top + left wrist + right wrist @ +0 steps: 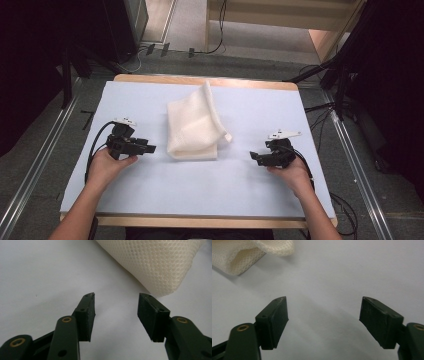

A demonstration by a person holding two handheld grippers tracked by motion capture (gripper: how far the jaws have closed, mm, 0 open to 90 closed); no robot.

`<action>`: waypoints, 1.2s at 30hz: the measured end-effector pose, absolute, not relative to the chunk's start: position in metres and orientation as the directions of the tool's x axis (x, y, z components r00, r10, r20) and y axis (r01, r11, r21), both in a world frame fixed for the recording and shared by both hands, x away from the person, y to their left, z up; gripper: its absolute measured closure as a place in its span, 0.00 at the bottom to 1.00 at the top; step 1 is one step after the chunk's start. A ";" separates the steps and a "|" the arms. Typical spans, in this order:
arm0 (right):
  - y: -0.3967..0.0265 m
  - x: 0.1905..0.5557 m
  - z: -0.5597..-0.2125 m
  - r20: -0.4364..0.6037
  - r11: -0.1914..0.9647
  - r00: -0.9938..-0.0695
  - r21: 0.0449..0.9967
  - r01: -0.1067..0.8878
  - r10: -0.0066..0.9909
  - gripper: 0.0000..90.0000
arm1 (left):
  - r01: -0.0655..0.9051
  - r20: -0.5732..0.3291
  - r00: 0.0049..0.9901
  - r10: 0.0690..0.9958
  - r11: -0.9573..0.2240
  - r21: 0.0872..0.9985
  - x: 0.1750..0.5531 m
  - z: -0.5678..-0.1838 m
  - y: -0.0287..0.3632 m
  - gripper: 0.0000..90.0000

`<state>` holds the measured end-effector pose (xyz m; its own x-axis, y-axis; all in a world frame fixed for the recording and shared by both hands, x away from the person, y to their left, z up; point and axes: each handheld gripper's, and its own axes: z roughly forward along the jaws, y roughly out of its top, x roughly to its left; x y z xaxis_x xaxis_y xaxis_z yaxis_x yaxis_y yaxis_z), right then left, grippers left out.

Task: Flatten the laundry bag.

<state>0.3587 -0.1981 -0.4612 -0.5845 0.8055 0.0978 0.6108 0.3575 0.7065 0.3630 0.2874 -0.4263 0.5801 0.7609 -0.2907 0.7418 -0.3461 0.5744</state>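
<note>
A folded cream mesh cloth point(192, 125) lies in the middle of the pale blue table top point(200, 185), one flap turned up along its right side. My left gripper point(150, 148) rests just left of the cloth's near left corner, jaws open and empty; the cloth point(155, 262) lies just past its fingertips point(116, 296). My right gripper point(254, 156) sits to the right of the cloth, apart from it, jaws wide open with bare table between them point(323, 300). The cloth's corner point(244, 255) shows at the upper left of the right gripper view.
The table has a wooden rim point(200, 80) at the far edge. Cables point(165, 50) and dark stands point(345, 75) sit on the floor beyond and beside the table. Metal rails point(35, 165) run along both sides.
</note>
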 end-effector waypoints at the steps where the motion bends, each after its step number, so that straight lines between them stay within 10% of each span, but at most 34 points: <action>1: -0.197 0.358 -0.461 0.101 0.357 -0.587 0.708 0.609 0.803 0.30 | 0.741 -0.291 0.581 0.760 -0.346 0.576 0.363 -0.427 0.287 0.54; 23: -0.199 0.355 -0.455 0.139 0.318 -0.579 0.721 0.615 0.803 0.53 | 0.724 -0.295 0.595 0.747 -0.339 0.601 0.362 -0.419 0.278 0.58; 36: -0.196 0.355 -0.457 0.137 0.340 -0.588 0.703 0.625 0.797 0.50 | 0.719 -0.309 0.598 0.739 -0.325 0.614 0.360 -0.411 0.274 0.37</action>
<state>0.3550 -0.1956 -0.4573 -0.5879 0.7973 0.1369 0.6246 0.3398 0.7031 0.3598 0.2745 -0.4111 0.5983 0.7393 -0.3091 0.7190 -0.3249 0.6144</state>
